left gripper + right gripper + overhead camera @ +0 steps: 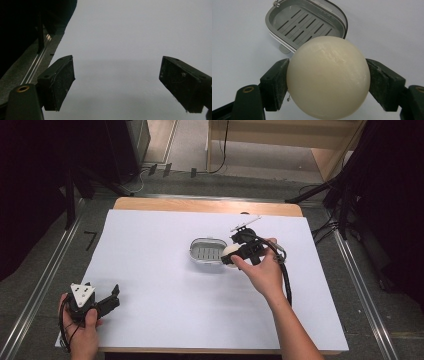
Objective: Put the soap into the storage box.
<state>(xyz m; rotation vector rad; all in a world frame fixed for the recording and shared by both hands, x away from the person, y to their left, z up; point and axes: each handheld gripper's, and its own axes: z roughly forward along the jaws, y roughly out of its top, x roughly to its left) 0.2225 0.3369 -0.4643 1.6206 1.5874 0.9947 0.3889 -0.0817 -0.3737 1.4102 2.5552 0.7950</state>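
Toward two o'clock of the bench's (150,320) middle, my right hand-held gripper (235,255) pinches a round cream soap ball (328,80) between its two jaws, one pad pressed on either side. Just beside it at nine o'clock sits the grey slotted soap dish (206,252), open and resting on the white surface. Down at seven o'clock, near the bench's front edge, my left hand-held gripper (107,301) rests with jaws spread wide, holding nothing.
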